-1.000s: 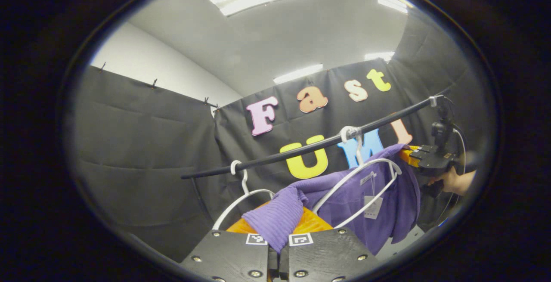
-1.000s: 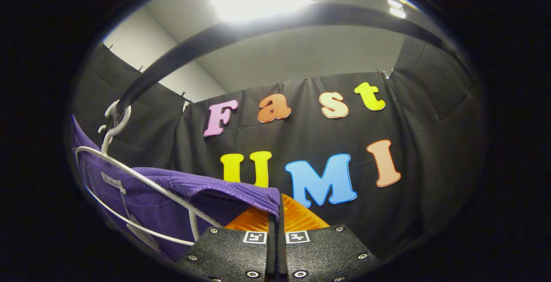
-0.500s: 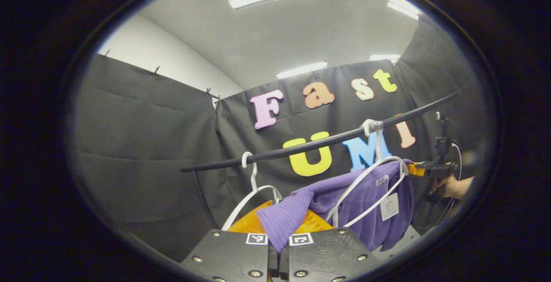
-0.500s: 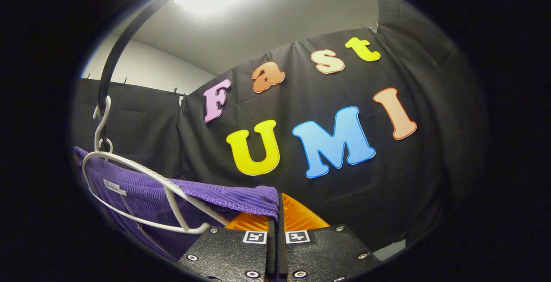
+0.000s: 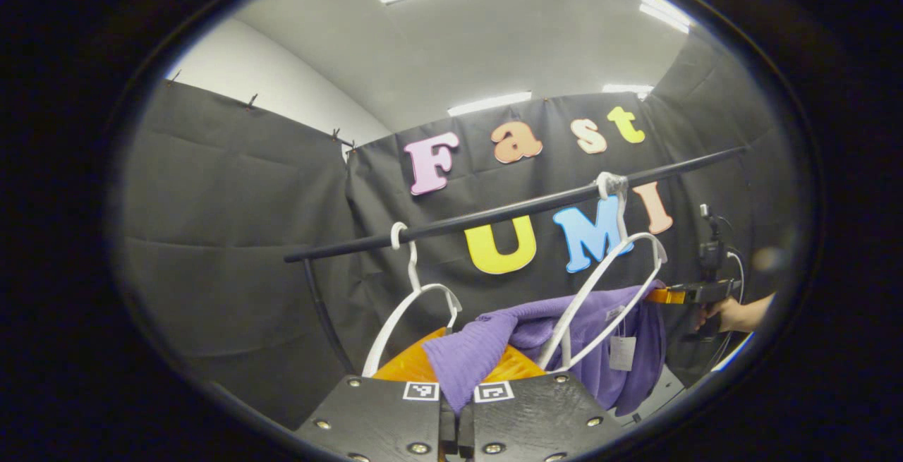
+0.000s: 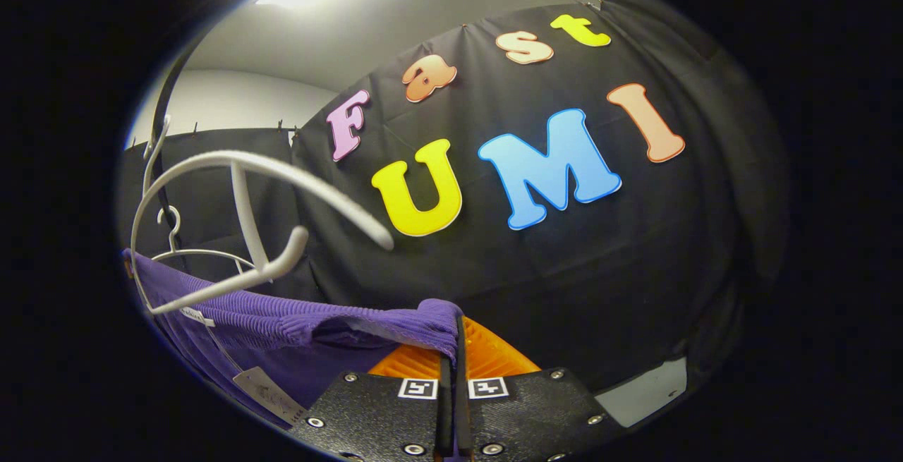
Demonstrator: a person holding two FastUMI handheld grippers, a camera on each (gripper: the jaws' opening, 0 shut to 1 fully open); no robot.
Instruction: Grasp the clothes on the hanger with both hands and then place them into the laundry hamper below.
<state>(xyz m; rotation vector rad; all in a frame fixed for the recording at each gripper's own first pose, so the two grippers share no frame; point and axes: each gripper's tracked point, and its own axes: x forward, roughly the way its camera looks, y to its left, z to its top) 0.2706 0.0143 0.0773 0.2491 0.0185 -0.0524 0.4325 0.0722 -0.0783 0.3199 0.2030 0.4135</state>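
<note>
Purple ribbed knit, one garment (image 5: 600,328), hangs stretched between the two grippers, below one black rail (image 5: 508,211). Two white hangers (image 5: 416,300) hang on this rail; in the left gripper view the second hanger (image 5: 614,271) is at about 3 o'clock from the first, and the garment has slipped off its arms. The left gripper (image 5: 457,405) has its fingers pressed together on one corner of the garment. The right gripper (image 6: 451,384) pinches the other corner; in the left gripper view it (image 5: 667,296) shows at 3 o'clock, held by one hand (image 5: 734,314). One paper tag (image 5: 622,353) dangles from the garment.
</note>
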